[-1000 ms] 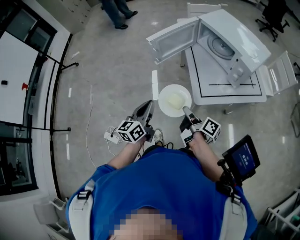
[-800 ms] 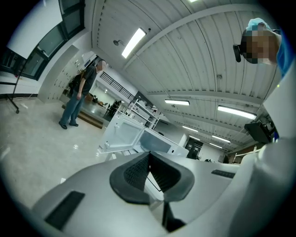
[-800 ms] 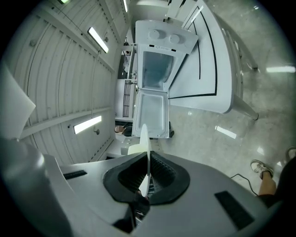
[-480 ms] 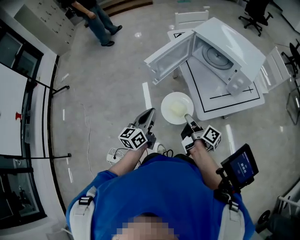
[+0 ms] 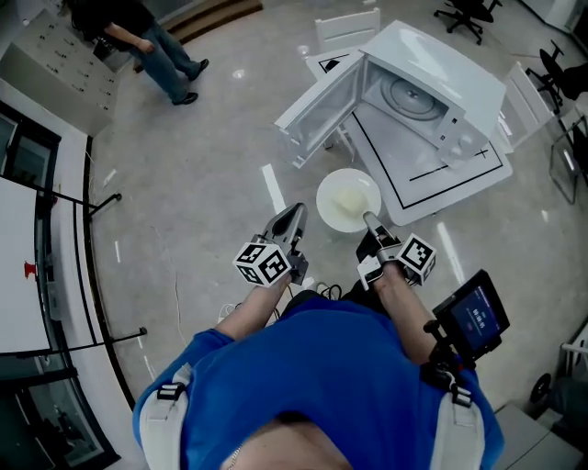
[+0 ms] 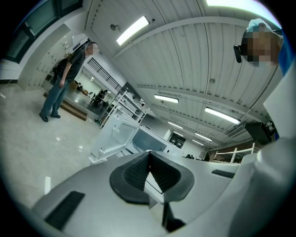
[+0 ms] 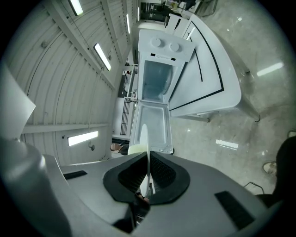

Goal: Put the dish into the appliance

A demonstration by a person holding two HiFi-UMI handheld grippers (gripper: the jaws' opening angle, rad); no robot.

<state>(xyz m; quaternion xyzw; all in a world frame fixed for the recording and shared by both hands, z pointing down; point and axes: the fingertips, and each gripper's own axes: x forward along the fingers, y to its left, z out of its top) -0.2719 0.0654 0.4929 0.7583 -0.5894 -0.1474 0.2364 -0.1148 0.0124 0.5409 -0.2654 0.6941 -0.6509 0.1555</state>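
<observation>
The dish (image 5: pixel 348 199), a round white plate, is clamped by its near rim in the right gripper (image 5: pixel 368 220). In the right gripper view the pads press on its thin edge. It hangs in the air just short of the near corner of a low white table (image 5: pixel 415 188), whose top carries a black outline.

On that table stands the microwave (image 5: pixel 439 72), its cavity facing the dish. Its door (image 5: pixel 316 103) is swung wide to the left and juts out past the table edge over the floor. Between dish and cavity lies only the bare front strip of the tabletop.

The left gripper (image 5: pixel 294 217) is clenched on nothing, its pads meeting, and is held beside the dish over the floor (image 5: pixel 202 174). That floor is pale, glossy and open to the left, with a short white strip (image 5: pixel 273 188) near the door.

Well apart, a person (image 5: pixel 138 37) stands at the far left, and an office chair (image 5: pixel 464 11) sits beyond the table.
</observation>
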